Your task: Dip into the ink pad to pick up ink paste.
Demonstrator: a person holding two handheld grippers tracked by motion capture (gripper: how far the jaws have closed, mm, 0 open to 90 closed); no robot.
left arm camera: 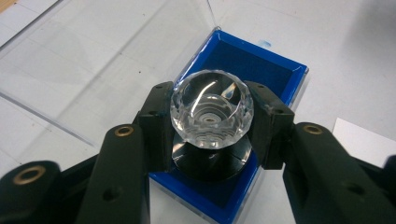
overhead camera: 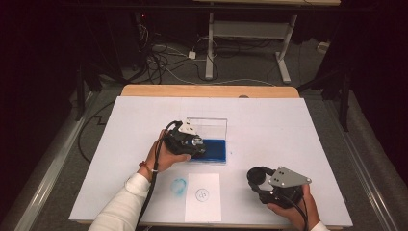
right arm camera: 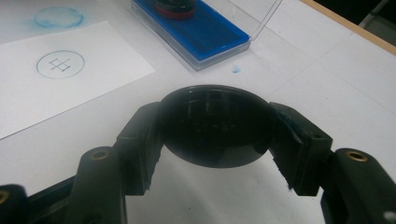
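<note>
Inking step, by the look: crystal-topped stamp (left arm camera: 211, 122) clamped in left gripper (left arm camera: 210, 126), base pressed on blue ink pad (left arm camera: 261, 65) directly beneath. Black cap (right arm camera: 215, 125) pinched in right gripper (right arm camera: 217, 140) (held well aside). Next, probably: lift straight, carry to paper (overhead camera: 203, 196) nearby.

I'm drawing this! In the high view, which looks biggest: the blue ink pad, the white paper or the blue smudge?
1. Blue ink pad, though the left tongs cover part of it, so it's close.
2. White paper.
3. Blue smudge.

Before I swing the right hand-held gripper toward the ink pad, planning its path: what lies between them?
Bare white table in the high view; the stamped paper sits off to the side.
</note>
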